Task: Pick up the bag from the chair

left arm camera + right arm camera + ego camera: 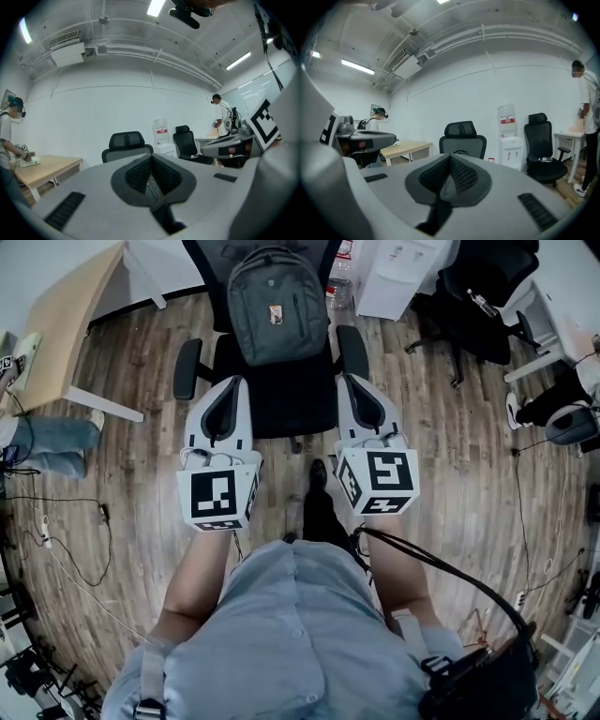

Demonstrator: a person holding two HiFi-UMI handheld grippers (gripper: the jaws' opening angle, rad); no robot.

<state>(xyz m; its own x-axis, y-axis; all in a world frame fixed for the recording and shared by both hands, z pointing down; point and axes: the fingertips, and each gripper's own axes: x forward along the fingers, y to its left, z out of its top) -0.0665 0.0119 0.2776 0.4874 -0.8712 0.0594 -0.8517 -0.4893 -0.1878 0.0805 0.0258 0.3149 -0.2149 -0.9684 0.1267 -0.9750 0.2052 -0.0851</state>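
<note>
A grey backpack (277, 304) stands upright against the back of a black office chair (286, 395) at the top middle of the head view. Both grippers are held side by side in front of the chair, pointing at it. My left gripper (229, 382) has its tip by the seat's left edge, near the left armrest (187, 368). My right gripper (350, 380) has its tip by the right armrest (352, 351). Neither touches the backpack. In the left gripper view the jaws (151, 157) meet with nothing between them. The right gripper's jaws (450, 157) do likewise. The chair's headrest (461, 129) rises beyond them.
A wooden table (75, 310) stands at the left with a person (47, 442) beside it. A water dispenser (398, 273) and a second black chair (478, 296) are behind on the right. Cables (56, 521) trail over the wooden floor.
</note>
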